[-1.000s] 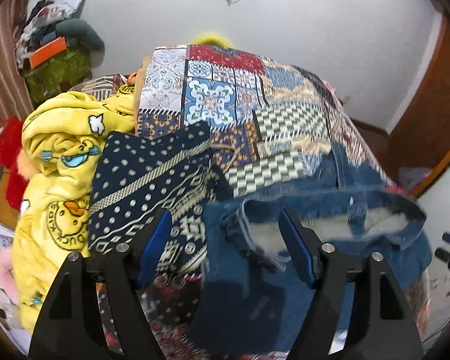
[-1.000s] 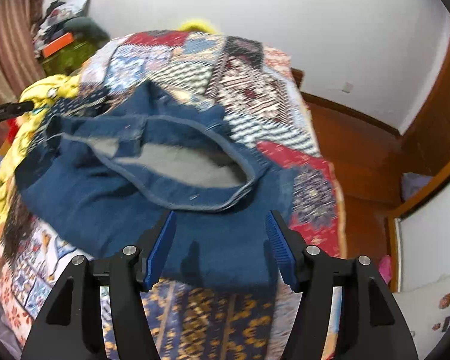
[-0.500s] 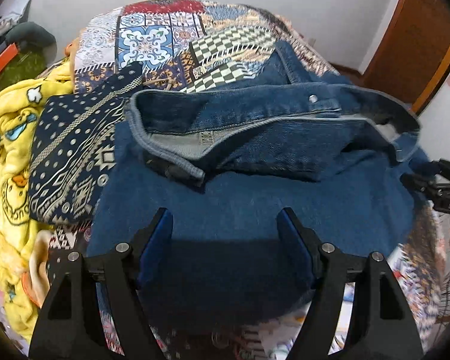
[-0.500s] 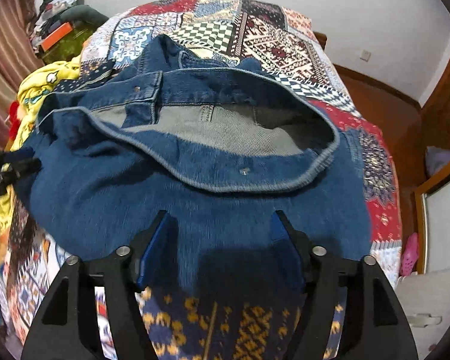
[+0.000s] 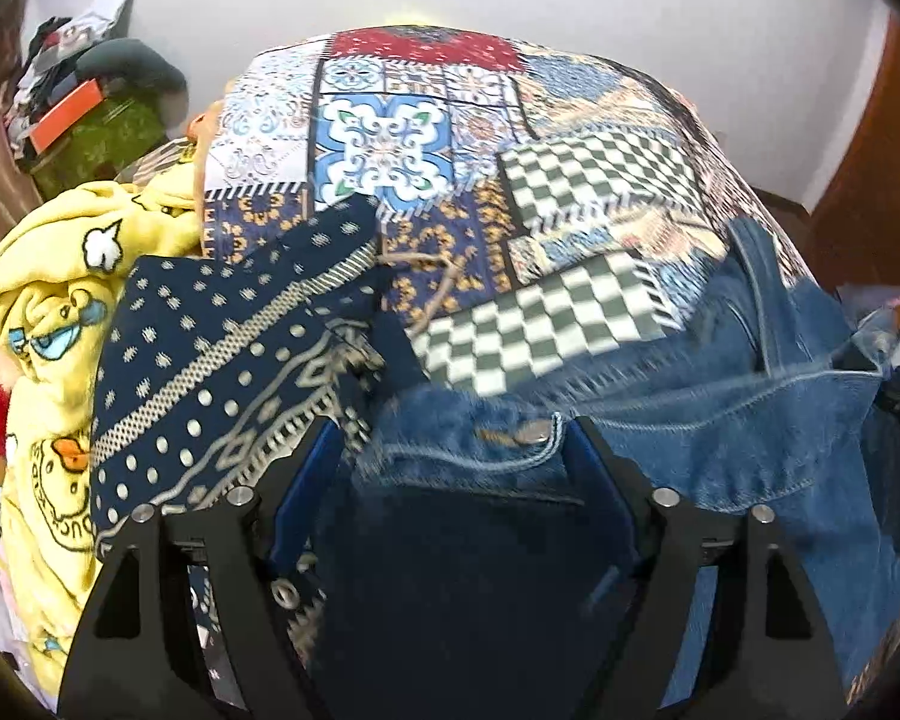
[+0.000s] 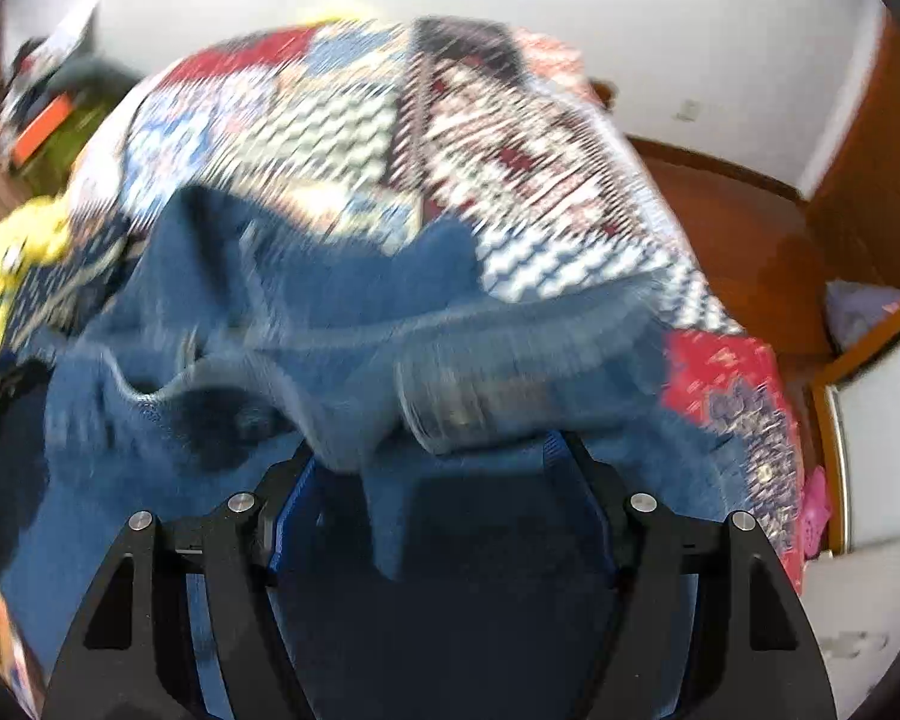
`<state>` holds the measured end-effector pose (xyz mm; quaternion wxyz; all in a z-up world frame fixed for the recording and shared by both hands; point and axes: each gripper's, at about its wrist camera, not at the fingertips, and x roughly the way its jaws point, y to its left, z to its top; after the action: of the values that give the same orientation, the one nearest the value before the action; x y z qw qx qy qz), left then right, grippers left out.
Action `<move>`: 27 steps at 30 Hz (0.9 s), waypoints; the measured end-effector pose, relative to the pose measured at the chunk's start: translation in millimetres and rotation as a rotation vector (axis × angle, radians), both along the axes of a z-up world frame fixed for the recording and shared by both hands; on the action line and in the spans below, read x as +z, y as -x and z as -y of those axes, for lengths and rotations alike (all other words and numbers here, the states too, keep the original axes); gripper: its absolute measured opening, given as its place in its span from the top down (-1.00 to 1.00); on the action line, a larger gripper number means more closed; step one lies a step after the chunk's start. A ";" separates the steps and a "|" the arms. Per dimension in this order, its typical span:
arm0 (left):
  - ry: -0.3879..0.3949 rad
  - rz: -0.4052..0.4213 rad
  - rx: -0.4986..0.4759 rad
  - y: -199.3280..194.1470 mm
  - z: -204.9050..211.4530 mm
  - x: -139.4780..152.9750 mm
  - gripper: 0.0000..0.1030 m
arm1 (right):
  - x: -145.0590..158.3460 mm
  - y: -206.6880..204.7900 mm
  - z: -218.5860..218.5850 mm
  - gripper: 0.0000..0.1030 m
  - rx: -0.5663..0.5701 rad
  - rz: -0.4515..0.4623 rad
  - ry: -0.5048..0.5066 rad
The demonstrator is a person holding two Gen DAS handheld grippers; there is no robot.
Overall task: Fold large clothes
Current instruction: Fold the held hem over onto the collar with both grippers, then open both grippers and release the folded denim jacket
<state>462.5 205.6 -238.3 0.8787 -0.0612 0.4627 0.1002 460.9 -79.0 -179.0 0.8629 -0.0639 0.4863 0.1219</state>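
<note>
Your left hand-held gripper (image 5: 453,456) has its jaws apart, just opened wider, with the waistband and metal button of the jeans (image 5: 720,420) between them; whether the pads press, you cannot tell. Your right hand-held gripper (image 6: 429,468) likewise stands spread over blurred denim. The jeans lie on the bed (image 5: 570,180), near its close edge. Bare quilt stretches beyond. Lettering on the yellow blanket (image 5: 48,312) is unreadable.
</note>
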 end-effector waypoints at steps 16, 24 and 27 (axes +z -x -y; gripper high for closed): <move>-0.106 0.215 -0.196 72.5 53.3 70.7 -0.53 | 37.4 72.9 -11.3 -0.31 0.186 0.080 -0.036; -0.061 0.129 -0.248 97.1 94.9 16.5 -0.53 | -10.8 90.9 -21.2 -0.31 0.233 -0.037 0.008; -0.022 0.063 -0.222 100.2 89.3 -5.1 -0.53 | -16.1 91.4 -3.1 -0.31 0.205 -0.056 -0.002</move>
<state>362.3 116.3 -243.4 0.8991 -0.0031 0.4378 0.0051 369.5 -75.9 -195.2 0.8319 -0.1088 0.5011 0.2119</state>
